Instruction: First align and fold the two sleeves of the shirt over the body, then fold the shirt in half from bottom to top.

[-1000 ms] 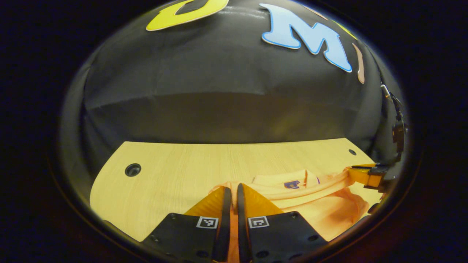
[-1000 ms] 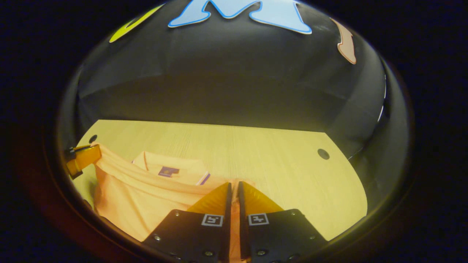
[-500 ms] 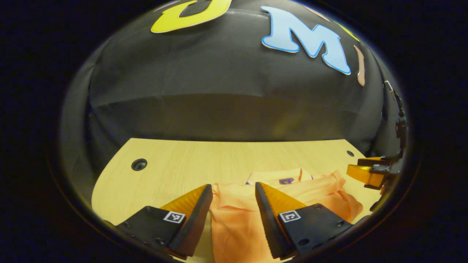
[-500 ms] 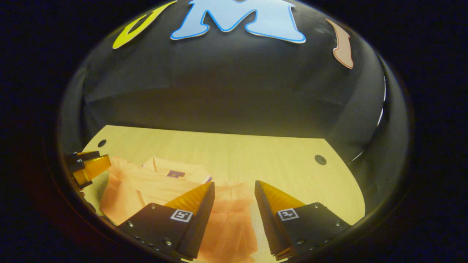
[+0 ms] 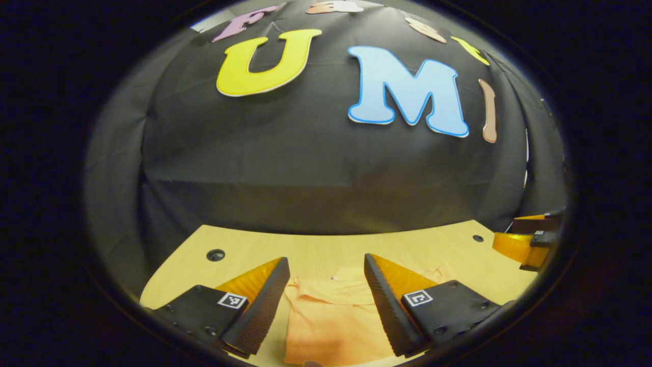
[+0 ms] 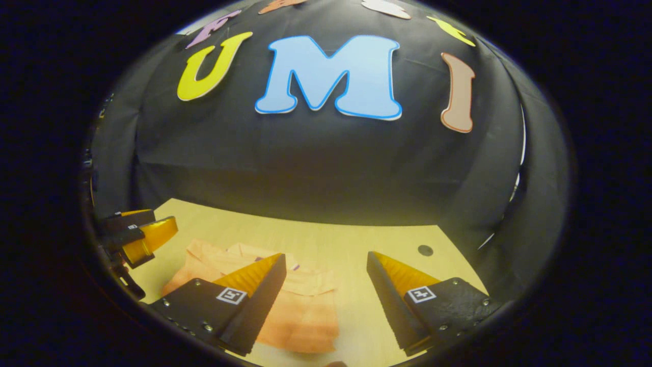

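Note:
The orange shirt (image 5: 331,318) lies folded on the wooden table (image 5: 310,250), its bottom edge laid up over the collar end. In the left gripper view, my left gripper (image 5: 326,270) is open and lifted above the shirt, which shows between and below its fingers. My right gripper (image 5: 524,244) appears open at that view's right edge. In the right gripper view, my right gripper (image 6: 326,265) is open above the shirt's (image 6: 300,316) right side, with nothing between its fingers. My left gripper (image 6: 140,234) shows open at the left edge there.
The pale wooden table (image 6: 356,239) has round cable holes at its far corners (image 5: 215,254) (image 6: 425,250). The black cloth wall rises just behind the table's far edge. Bare tabletop lies beyond the shirt and to its right in the right gripper view.
Both grippers went from shut on the shirt's hem to open, dropping it over the collar end. Both have since lifted and tilted upward, so the shirt sits lower in each view.

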Available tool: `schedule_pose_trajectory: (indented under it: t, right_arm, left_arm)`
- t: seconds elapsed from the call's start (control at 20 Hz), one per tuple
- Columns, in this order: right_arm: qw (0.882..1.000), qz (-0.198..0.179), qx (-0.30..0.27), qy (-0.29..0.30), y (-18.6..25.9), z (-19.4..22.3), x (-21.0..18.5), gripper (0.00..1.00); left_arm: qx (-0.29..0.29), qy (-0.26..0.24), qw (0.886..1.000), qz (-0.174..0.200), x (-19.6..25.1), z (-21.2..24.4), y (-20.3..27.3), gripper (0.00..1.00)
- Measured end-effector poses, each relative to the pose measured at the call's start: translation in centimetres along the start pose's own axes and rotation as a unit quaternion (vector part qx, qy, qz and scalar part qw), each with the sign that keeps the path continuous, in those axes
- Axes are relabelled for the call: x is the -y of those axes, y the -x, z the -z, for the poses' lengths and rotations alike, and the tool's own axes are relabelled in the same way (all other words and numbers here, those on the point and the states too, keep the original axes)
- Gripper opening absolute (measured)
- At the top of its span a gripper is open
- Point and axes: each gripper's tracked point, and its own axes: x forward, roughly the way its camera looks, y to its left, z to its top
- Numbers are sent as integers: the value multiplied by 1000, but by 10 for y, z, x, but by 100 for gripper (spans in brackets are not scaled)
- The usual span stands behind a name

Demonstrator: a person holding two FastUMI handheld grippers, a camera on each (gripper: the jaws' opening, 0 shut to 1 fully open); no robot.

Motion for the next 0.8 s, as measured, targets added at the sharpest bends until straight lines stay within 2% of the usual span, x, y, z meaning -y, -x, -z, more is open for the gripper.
schedule_pose_trajectory:
  t: [0.2, 0.4, 0.65, 0.8]
  right_arm:
    - [999, -1, 33, 19, 35, -17, 8, 98]
    - [998, -12, 59, 28, 74, -27, 10, 98]
    - [995, -32, 84, 35, 116, -34, 9, 98]
    - [994, -28, 99, 47, 135, -38, 15, 98]
  left_arm:
    - [47, 5, 999, 9, 21, -26, 39, 95]
    - [96, -9, 995, -3, 39, -47, 82, 94]
    - [109, -10, 994, -25, 51, -53, 131, 97]
    - [117, -8, 993, -27, 58, -58, 154, 95]
